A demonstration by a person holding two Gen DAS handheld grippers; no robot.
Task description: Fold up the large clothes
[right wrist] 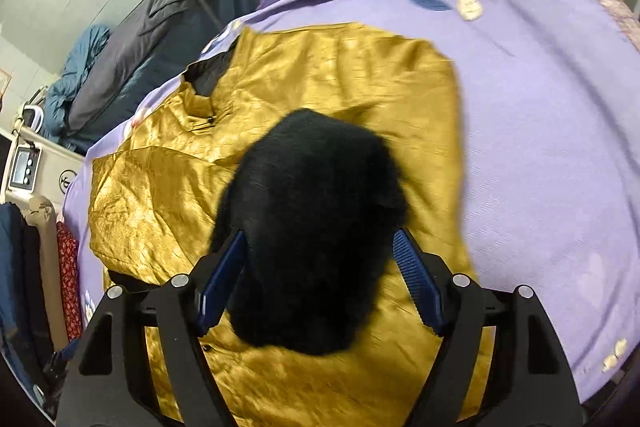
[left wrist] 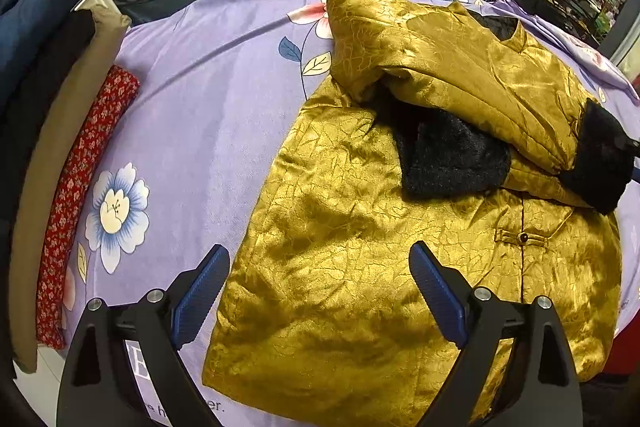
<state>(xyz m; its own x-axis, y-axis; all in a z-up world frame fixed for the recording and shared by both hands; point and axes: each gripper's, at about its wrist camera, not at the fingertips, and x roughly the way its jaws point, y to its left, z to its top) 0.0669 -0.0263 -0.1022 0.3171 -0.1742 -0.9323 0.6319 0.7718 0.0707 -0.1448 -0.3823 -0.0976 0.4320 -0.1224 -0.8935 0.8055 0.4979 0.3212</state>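
While gold jacket lies on the lavender bed sheet, left gripper jaws gape wide over its hem; right gripper jaws straddle black fur cuff, grip unclear; bare sheet rightward.

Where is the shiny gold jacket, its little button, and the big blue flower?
gold jacket (left wrist: 340,287), left wrist view, front panel.
button (left wrist: 523,237), left wrist view, dark knot centre.
blue flower (left wrist: 116,209), left wrist view, pale middle on the purple sheet.

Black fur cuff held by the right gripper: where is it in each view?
Left wrist: black fur cuff at the right edge, ending the folded sleeve.
Right wrist: centre, between the jaws of the right gripper.
Shared landmark: black collar lining at the jacket's neck.
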